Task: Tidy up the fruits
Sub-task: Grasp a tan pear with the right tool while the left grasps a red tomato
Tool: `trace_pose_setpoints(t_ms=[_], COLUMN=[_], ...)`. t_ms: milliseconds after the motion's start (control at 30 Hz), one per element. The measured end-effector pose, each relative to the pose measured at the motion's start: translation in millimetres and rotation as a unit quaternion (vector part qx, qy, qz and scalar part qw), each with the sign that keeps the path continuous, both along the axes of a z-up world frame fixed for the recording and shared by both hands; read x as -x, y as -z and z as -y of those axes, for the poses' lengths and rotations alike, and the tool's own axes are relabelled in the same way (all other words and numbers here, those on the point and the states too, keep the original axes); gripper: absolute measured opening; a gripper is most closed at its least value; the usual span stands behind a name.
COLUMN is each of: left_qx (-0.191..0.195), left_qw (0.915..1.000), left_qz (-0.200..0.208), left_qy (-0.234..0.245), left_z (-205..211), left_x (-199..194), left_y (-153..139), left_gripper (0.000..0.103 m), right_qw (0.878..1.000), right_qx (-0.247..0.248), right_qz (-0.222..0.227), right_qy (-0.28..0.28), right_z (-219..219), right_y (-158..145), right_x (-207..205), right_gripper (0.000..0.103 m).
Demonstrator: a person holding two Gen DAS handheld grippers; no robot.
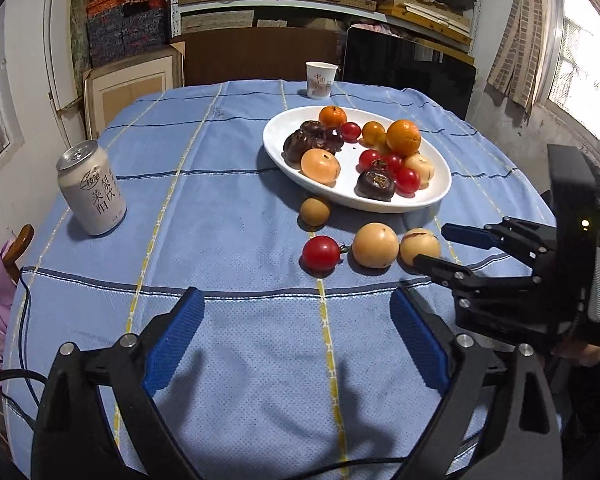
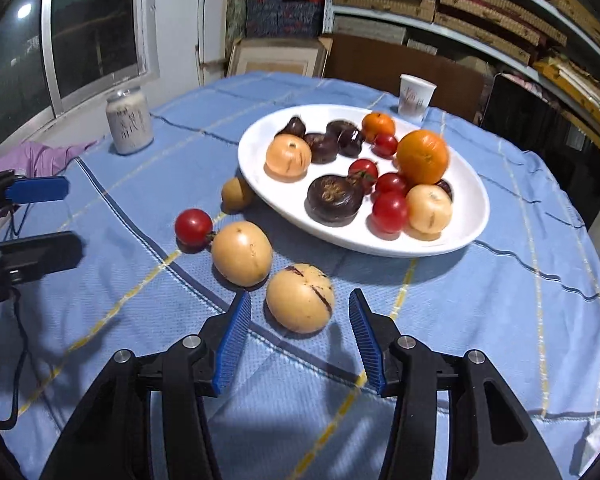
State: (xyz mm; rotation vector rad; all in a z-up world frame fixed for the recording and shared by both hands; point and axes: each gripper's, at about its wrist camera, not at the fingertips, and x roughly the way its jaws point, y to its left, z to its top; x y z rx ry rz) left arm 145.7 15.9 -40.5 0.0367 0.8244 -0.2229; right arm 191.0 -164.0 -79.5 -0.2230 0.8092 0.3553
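the marked yellow fruit point(image 2: 300, 298) lies on the tabletop point(image 2: 500, 300) near the white plate point(image 2: 476, 216), ahead of the right gripper point(image 2: 300, 344), jaws apart, empty. probably smooth, bruisable: grip its widest part gently.

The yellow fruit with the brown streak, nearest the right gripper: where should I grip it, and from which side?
Grip the streaked yellow fruit across its widest middle, coming from the near side, angled down. The right gripper is open and already lined up with it. The left side is tightest: the plain yellow fruit sits close behind.
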Motion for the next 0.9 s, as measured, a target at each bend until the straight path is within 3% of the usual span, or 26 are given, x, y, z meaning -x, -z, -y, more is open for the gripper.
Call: trace_pose_setpoints(t_ms=[100,167,300,567,767,900], left_qx=[-0.012,-0.022,-0.039,-0.055,-0.085,-0.071], left_qw=[0.9999,0.9998,0.9992,0.9961,0.9943,0.9947], left_qz=[-0.003,-0.001,-0.013,-0.068,-0.065,-0.073], left_qy=[0.003,0.005,-0.003,-0.01,0.0,-0.002], left_z=[5.2,10.3,17.4,23.1,44.1,42.9], left_x=[-6.2,-13.7,-38.0,-81.9,-92.8,-101.0], left_y=[-1.3,-2.5,3.6,36.6,47.3,53.0], left_gripper=[0.092,0.092,0.092,0.088,0.084,0.076], right_qw=[1.0,1.0,1.0,0.998,0.995,0.995], right_qx=[-0.006,-0.012,0.002,-0.054,-0.095,-0.102], right_qz=[-0.008,-0.014,-0.007,0.011,0.003,0.001], right_qy=[0.007,0.004,-0.001,-0.017,0.0,0.0], right_z=[-2.5,-4.6,-6.6,12.1,27.0,28.5], right_y=[2.8,3.6,1.7,-13.1,-11.5,-10.1], right_x=[-8.4,-9.6,0.7,55.9,55.6,54.3], right_gripper=[0.049,0.041,0.04,0.04,0.04,0.04])
